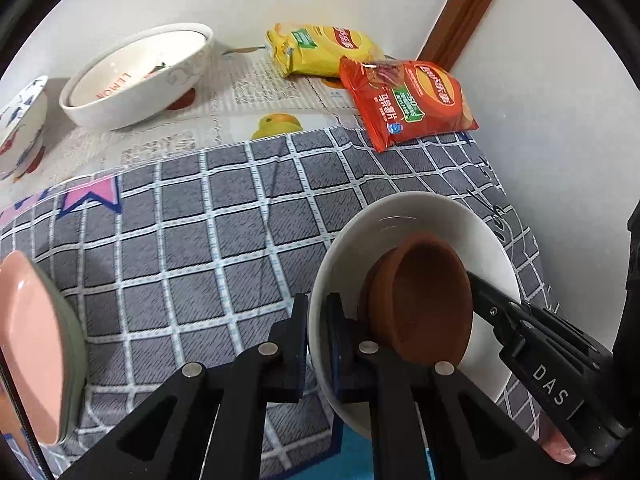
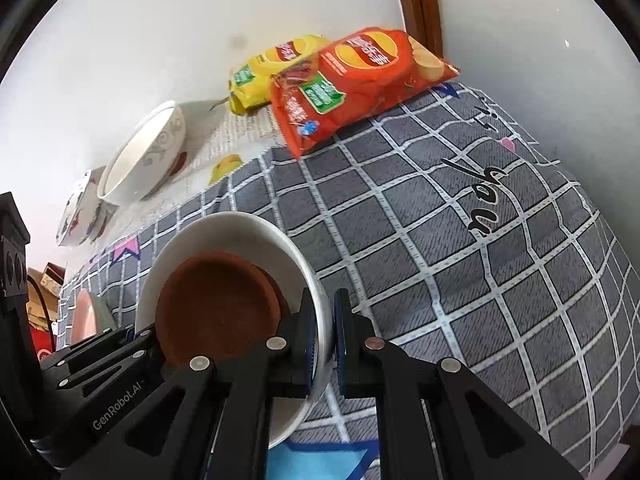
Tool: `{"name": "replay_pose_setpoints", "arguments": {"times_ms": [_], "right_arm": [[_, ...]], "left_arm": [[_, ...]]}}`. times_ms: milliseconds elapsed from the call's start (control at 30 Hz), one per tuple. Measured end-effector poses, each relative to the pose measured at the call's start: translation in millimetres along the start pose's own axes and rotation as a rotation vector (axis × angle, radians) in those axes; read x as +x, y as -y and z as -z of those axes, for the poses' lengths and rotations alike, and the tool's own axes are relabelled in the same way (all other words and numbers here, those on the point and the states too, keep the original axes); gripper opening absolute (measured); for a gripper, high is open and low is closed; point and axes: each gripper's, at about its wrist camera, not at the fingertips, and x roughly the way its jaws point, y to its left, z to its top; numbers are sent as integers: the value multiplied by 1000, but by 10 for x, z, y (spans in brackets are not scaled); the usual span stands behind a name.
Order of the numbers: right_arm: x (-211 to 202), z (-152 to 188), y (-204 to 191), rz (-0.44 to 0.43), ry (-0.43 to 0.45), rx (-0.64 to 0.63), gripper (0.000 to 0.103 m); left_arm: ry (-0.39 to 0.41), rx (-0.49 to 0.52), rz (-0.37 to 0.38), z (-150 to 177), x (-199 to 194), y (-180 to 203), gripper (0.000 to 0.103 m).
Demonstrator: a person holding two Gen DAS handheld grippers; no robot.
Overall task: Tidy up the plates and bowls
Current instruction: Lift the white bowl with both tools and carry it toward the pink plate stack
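1. White walls close the scene at the back, where a brown wooden frame (image 1: 460, 16) stands in the corner; a tabletop (image 1: 224, 92) with a fruit-print cover sits under a grey checked cloth (image 1: 192, 248) that spreads over its near part up to the right edge.
2. At the near left edge, a pink plate (image 1: 28, 344) lies on the cloth.
3. Along the far left edge stand a small blue-patterned bowl (image 1: 20, 124) and, just beside it, a large white bowl (image 1: 136, 76) printed LEMON.
4. Near the far corner lie a yellow chip bag (image 1: 320, 50) and a red chip bag (image 1: 408, 100), the red one overlapping the cloth's far edge.
5. Between those and the near side, the middle of the cloth is bare.
6. Toward the near right, a white bowl (image 1: 420, 220) holds a brown dish (image 1: 424, 300) inside it.
7. The left gripper (image 1: 316, 344) is clamped on the white bowl's left rim.
8. The right gripper (image 2: 324, 340) is pinched on the opposite rim.
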Motion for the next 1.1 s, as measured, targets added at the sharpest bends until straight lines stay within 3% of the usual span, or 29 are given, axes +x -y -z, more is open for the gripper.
{"name": "replay_pose_setpoints", "arguments": {"times_ms": [567,1100], "right_arm": [[-370,195,-652,-52,37,-56,9],[-376,345,-1260,-91,37,-112,9]], "left_arm": [[70,-46,-35,167,-623,-465,9],[107,-105,-65,302,-928,-1032,9]]}}
